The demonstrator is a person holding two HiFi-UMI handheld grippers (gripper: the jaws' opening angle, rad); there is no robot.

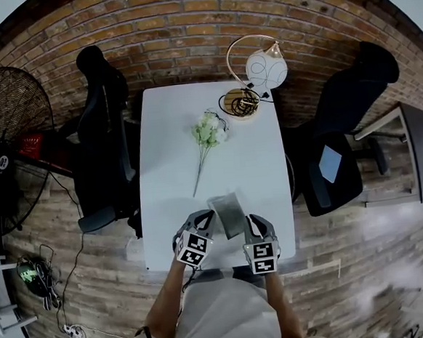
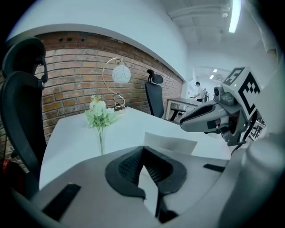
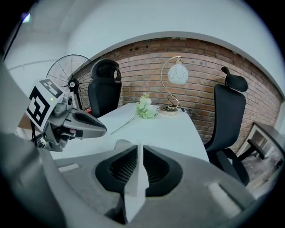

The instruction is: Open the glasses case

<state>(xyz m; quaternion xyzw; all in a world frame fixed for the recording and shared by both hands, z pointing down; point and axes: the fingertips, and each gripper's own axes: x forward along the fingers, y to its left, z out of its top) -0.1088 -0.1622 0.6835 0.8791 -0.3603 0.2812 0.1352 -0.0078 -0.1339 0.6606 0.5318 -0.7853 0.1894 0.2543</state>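
Left claw (image 2: 143, 153) pinches glasses case (image 1: 228, 211); right claw (image 3: 138, 153) too.

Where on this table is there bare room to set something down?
Bare: the table strip left of the flower, and the patch right of it, between lamp and glasses case. Crowded: the near edge, where left gripper and right gripper flank the case, and the far edge by the lamp.

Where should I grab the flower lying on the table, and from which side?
Grip the bare stem, coming from the near edge of the table. It lies flat with the stem end pointing toward you; the blossoms sit farther back and look delicate.
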